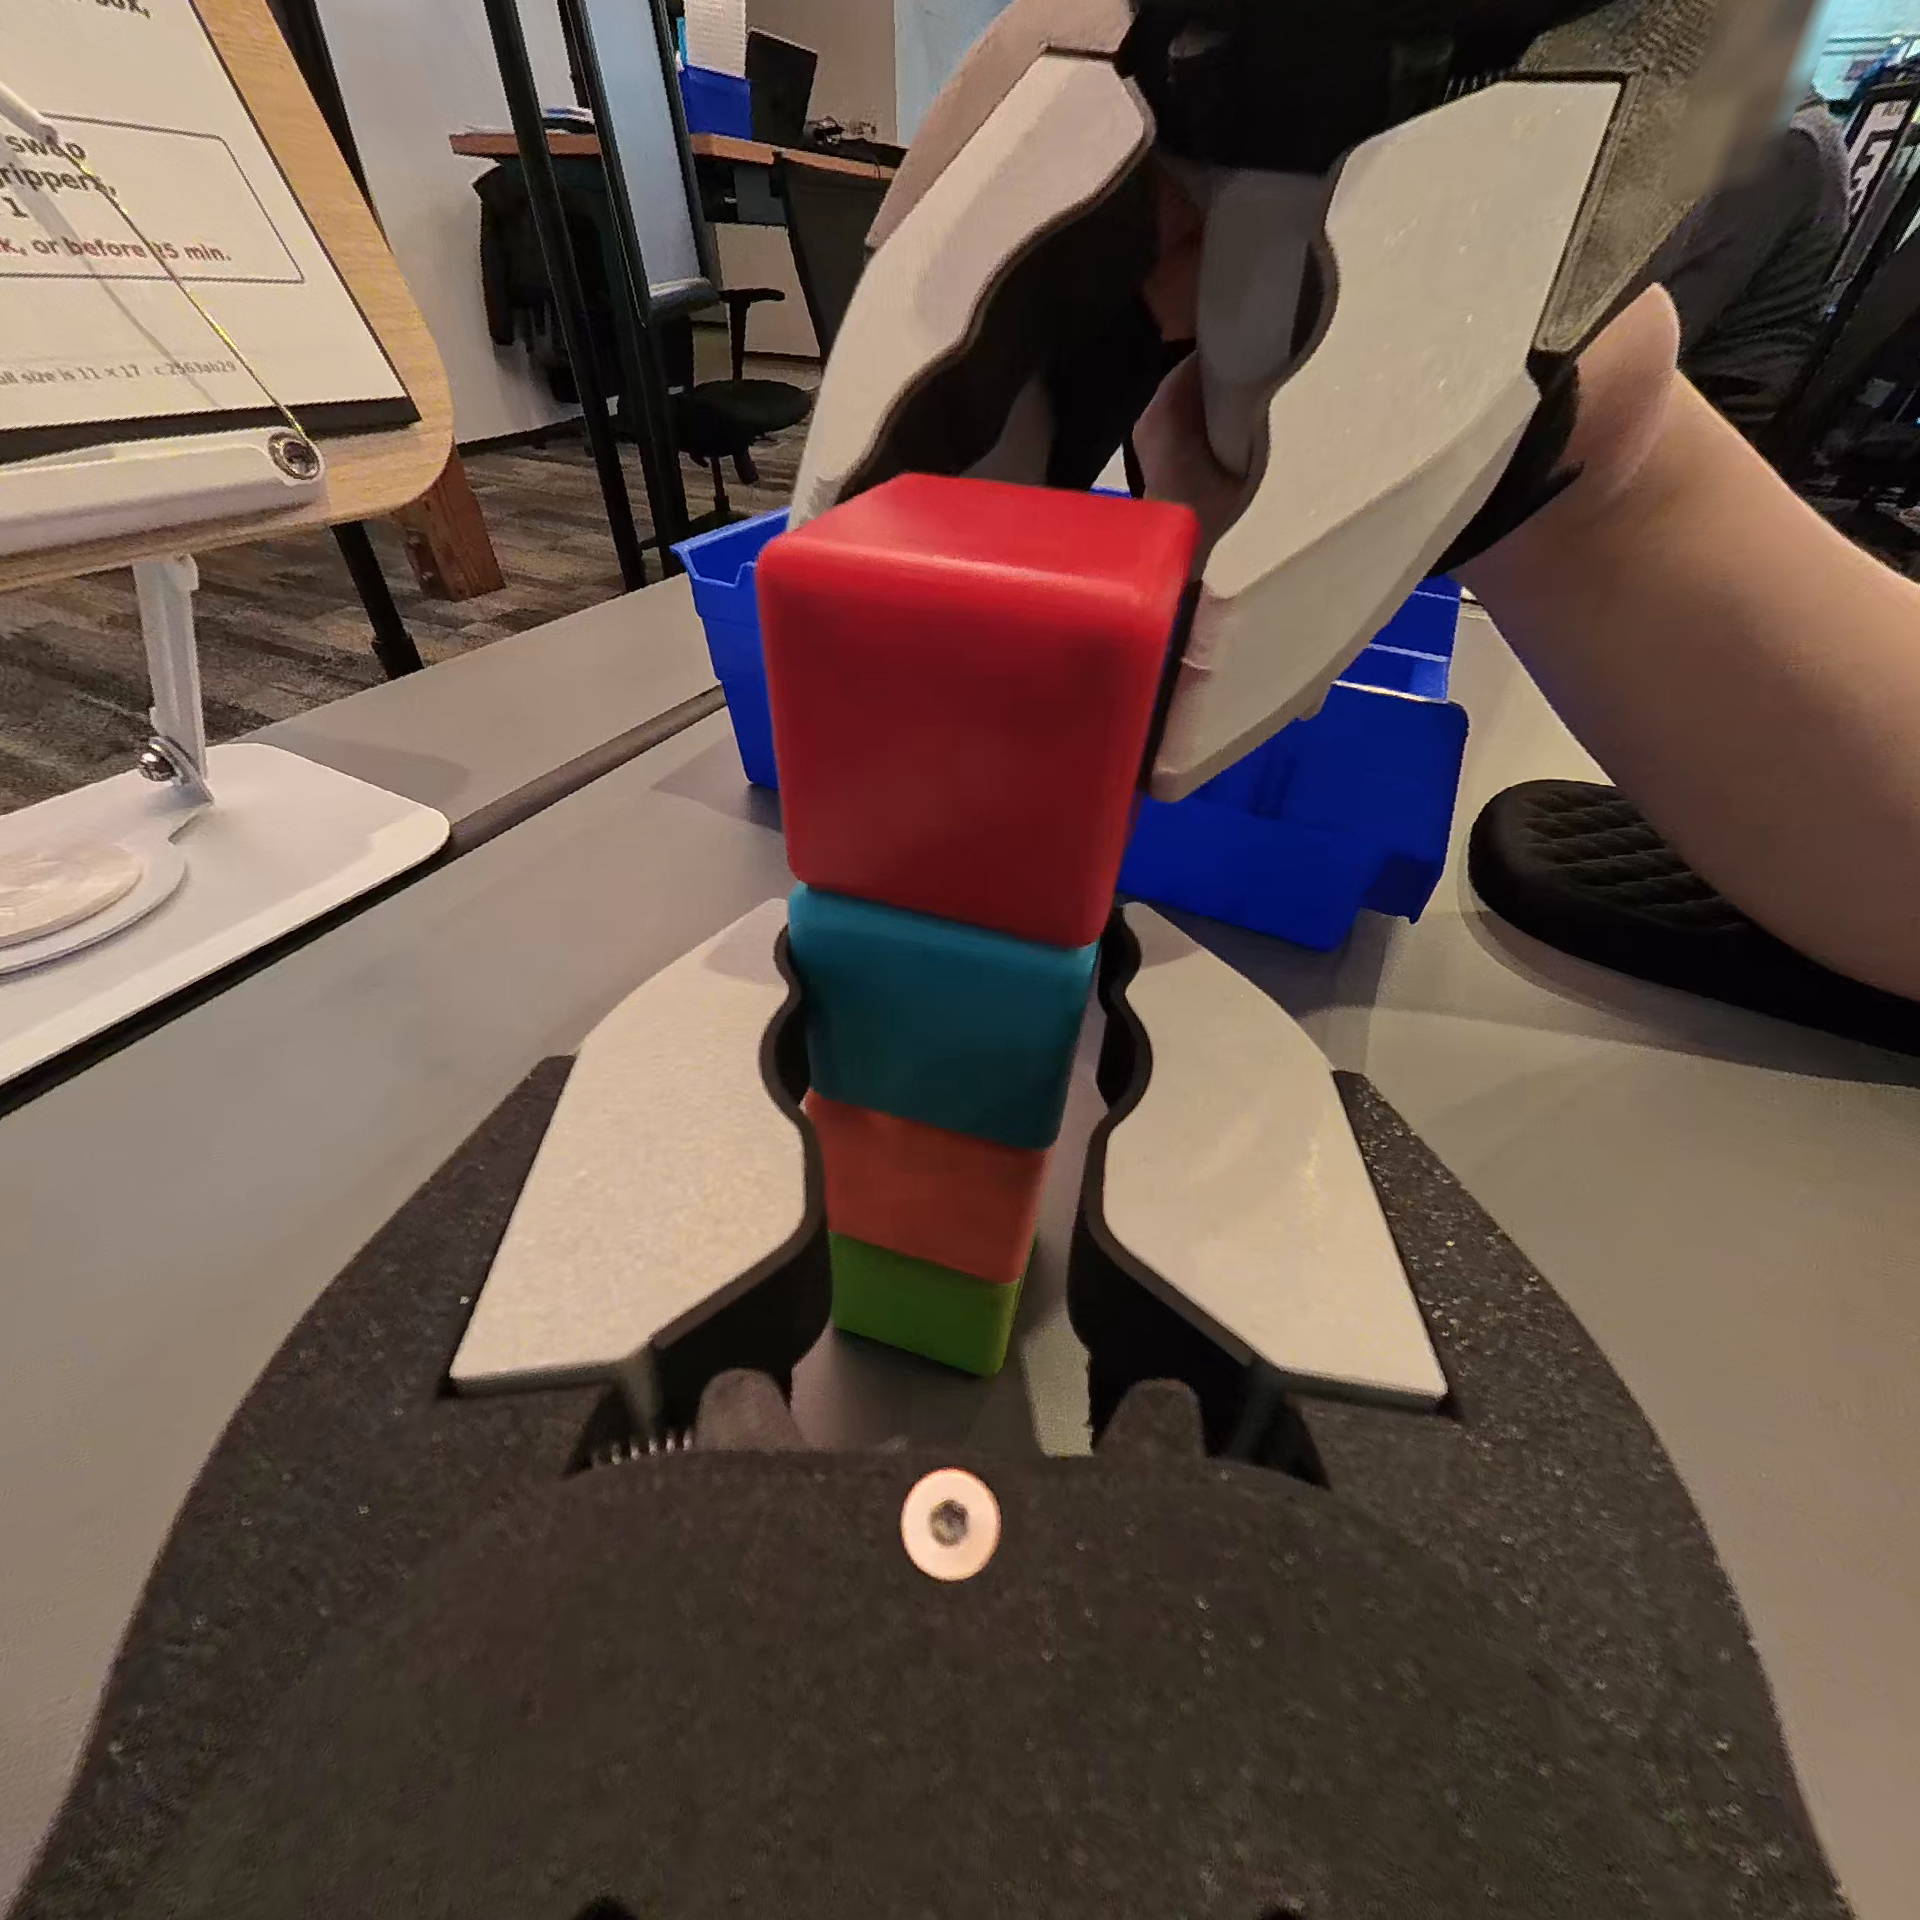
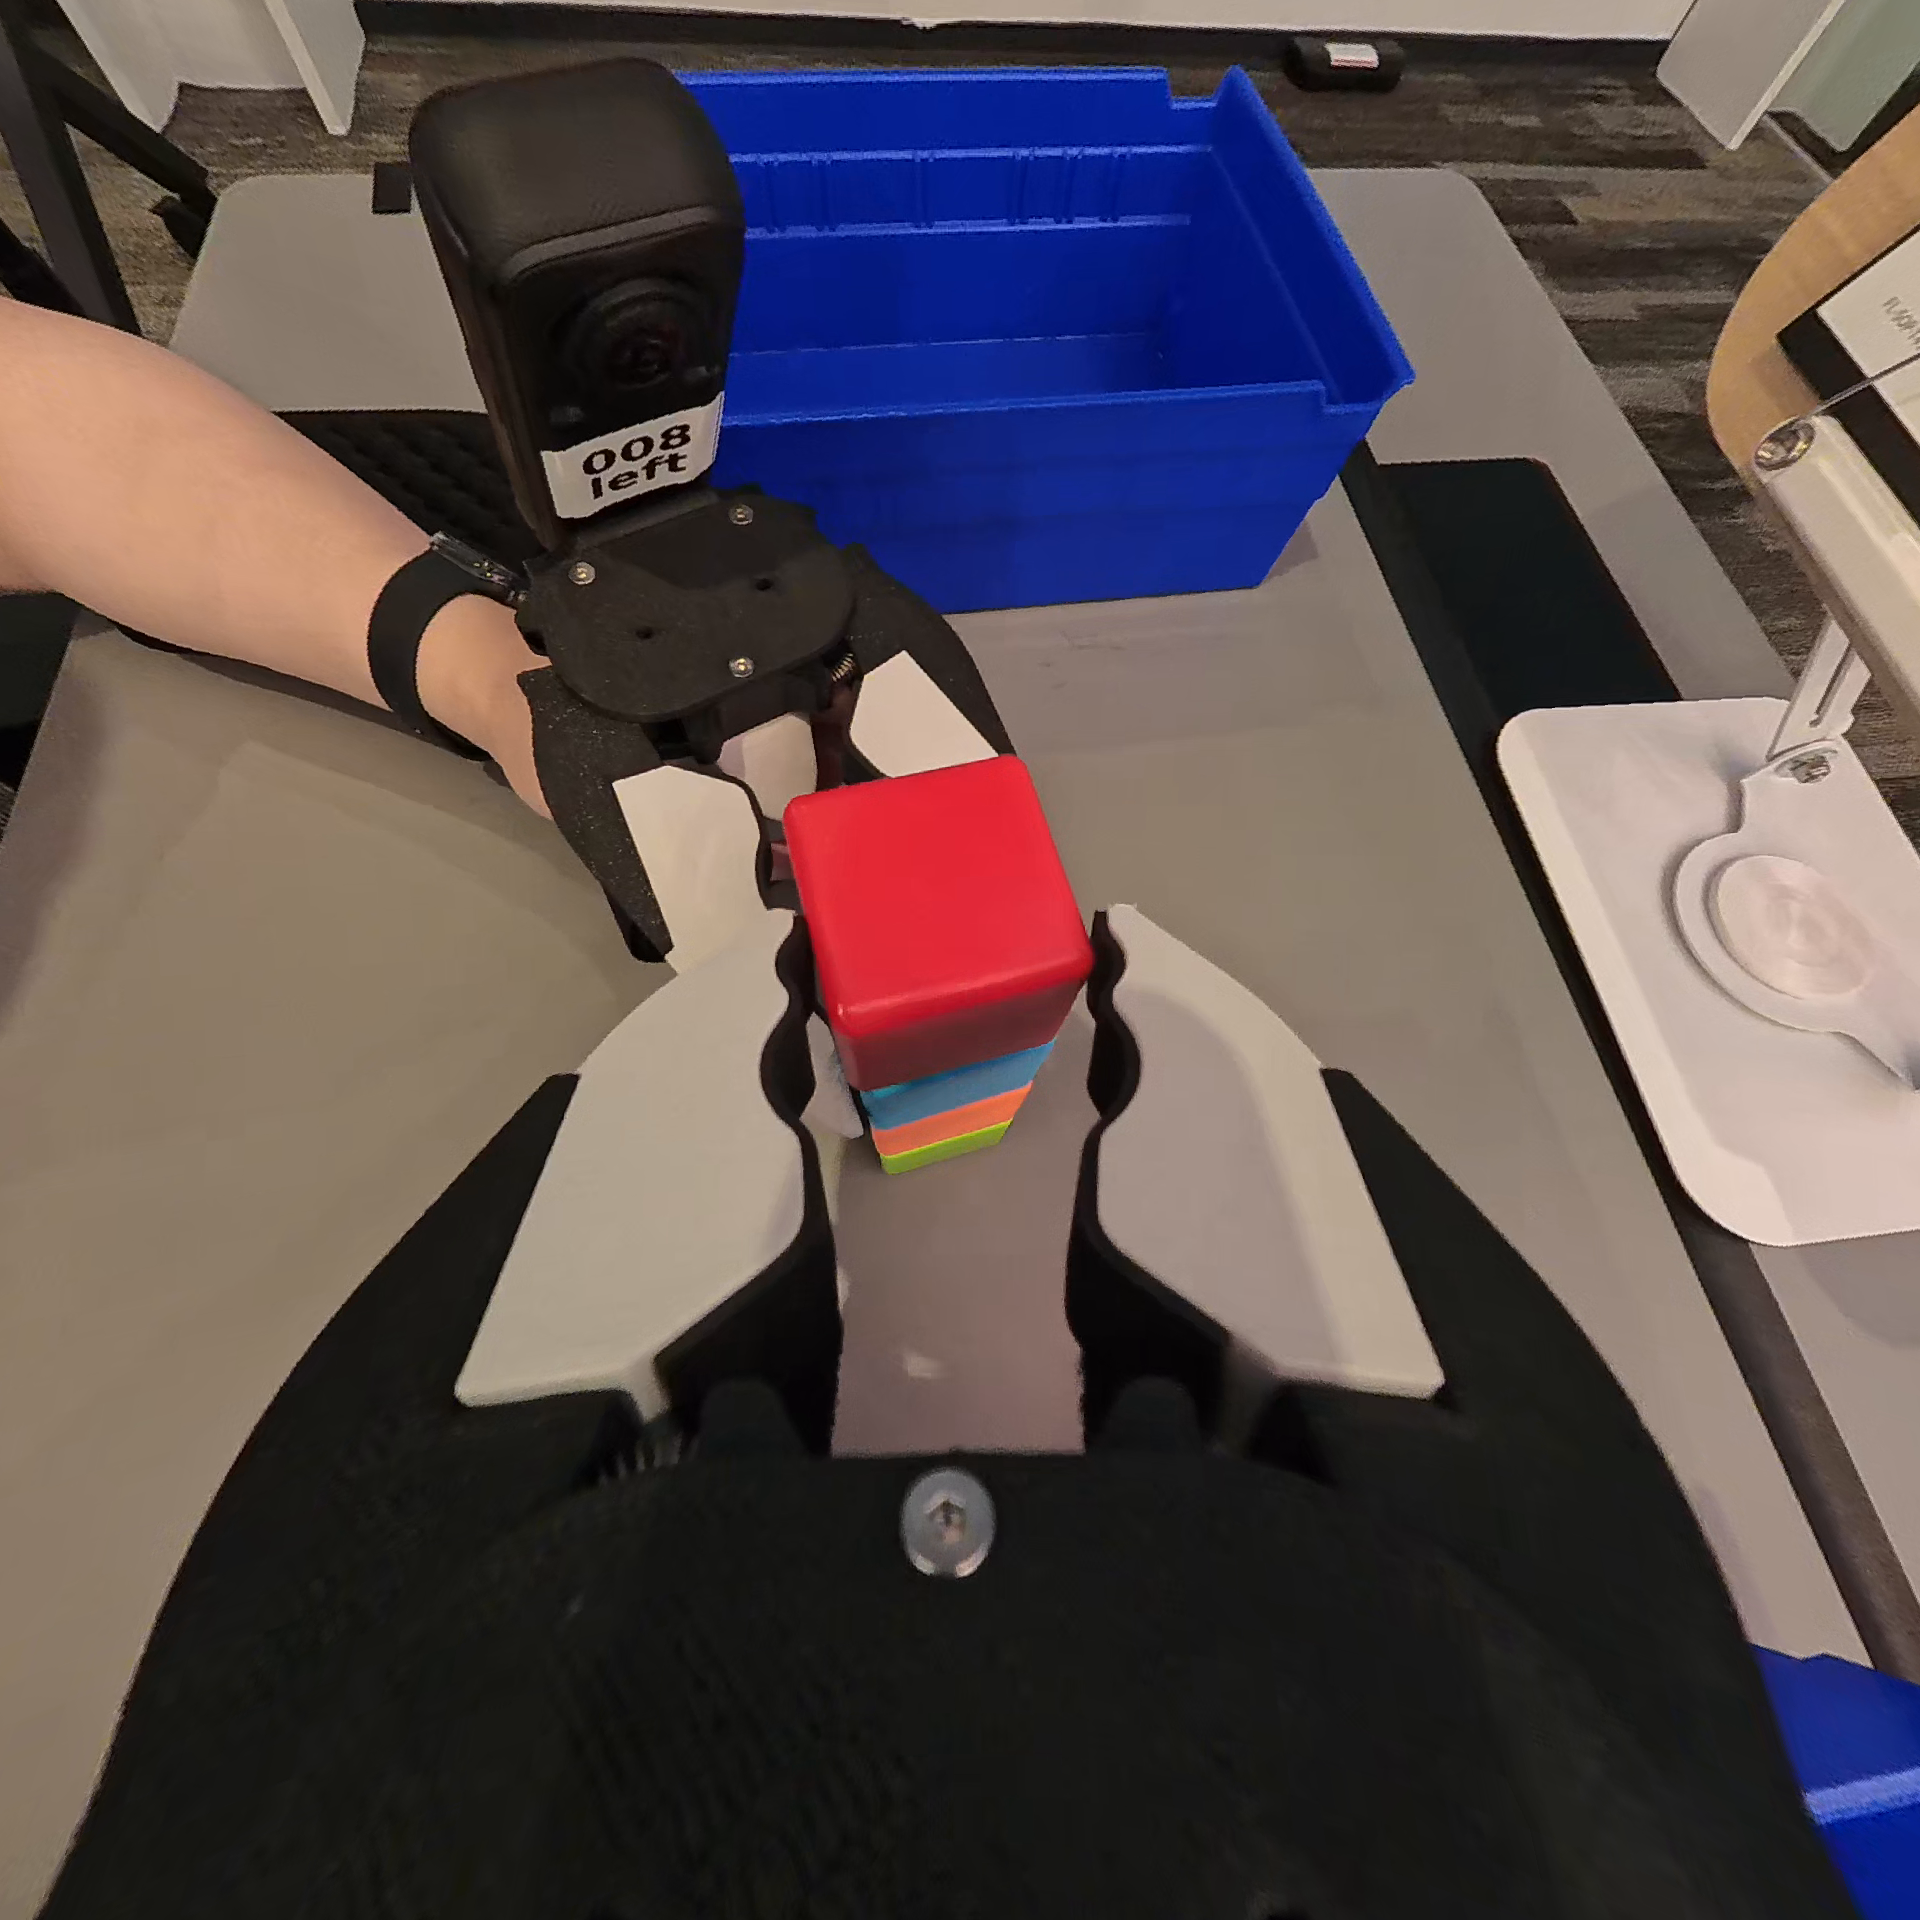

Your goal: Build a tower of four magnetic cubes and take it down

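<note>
Grey table (image 2: 1247, 831) bears a red (image 2: 935, 914), teal (image 1: 940, 1023), orange (image 1: 925, 1184), green (image 1: 920, 1309) cube tower.

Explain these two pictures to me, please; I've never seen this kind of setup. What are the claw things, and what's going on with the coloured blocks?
No robot here: a person holds a two-finger claw (gripper) in each hand, each with a camera looking along its fingers. One picture comes from the left gripper, low beside the tower; the other from the right gripper, looking down on it. On the grey table stand four stacked cubes: green cube at the bottom, then orange cube, teal cube, red cube. The right gripper seems to grip the red cube; the left gripper flanks the teal cube, grip unclear. A blue bin sits behind.
</note>
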Demonstrator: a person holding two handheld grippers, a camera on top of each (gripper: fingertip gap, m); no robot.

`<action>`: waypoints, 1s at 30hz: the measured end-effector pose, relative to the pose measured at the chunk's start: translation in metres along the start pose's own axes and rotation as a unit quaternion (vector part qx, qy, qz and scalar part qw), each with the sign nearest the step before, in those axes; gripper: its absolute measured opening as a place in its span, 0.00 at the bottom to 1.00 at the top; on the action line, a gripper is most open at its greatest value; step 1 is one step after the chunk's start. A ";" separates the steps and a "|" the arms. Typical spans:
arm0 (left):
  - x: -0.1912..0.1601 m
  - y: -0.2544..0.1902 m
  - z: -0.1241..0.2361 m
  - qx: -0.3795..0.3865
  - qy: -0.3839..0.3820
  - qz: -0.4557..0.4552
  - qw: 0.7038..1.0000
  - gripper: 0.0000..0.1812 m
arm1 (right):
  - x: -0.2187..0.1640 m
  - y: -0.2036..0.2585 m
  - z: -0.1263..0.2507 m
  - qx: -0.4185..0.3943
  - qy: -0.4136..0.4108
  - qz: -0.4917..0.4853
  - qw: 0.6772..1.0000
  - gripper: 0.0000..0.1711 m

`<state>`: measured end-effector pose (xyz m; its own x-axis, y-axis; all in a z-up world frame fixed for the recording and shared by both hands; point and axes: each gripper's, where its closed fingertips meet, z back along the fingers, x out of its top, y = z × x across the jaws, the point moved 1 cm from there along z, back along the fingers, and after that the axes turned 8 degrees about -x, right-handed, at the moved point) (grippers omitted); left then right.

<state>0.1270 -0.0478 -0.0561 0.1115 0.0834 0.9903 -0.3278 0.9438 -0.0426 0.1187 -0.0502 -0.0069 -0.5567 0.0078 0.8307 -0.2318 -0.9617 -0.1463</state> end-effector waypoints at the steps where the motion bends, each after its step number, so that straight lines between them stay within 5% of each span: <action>1: 0.000 0.000 0.000 -0.001 0.001 0.000 1.000 0.29 | 0.000 0.000 0.000 0.000 0.001 0.001 1.000 0.30; 11: 0.000 0.001 -0.001 -0.007 0.006 0.001 1.000 0.29 | 0.029 -0.008 0.029 -0.050 -0.069 0.026 0.996 0.30; 15: 0.000 0.001 -0.001 -0.007 0.006 0.001 1.000 0.29 | 0.025 -0.077 0.103 -0.232 -0.084 -0.034 0.968 0.30; 18: 0.000 0.001 -0.002 -0.001 0.010 0.002 1.000 0.29 | -0.047 -0.151 0.171 -0.410 -0.014 -0.188 0.892 0.30; 21: 0.000 0.000 -0.002 0.000 0.007 0.002 1.000 0.28 | -0.146 -0.185 0.190 -0.467 0.086 -0.324 0.818 0.30; 24: -0.001 0.000 -0.002 -0.002 0.010 0.002 1.000 0.29 | -0.203 -0.192 0.175 -0.452 0.137 -0.399 0.786 0.30; 30: -0.001 0.000 -0.002 -0.003 0.011 0.003 1.000 0.28 | -0.245 -0.203 0.157 -0.495 0.192 -0.400 0.747 0.30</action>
<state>0.1291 -0.0474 -0.0570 0.1307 0.0961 0.9868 -0.3223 0.9454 -0.0494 0.4275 0.1003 -0.0960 -0.0674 0.7323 0.6777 -0.9837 0.0649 -0.1679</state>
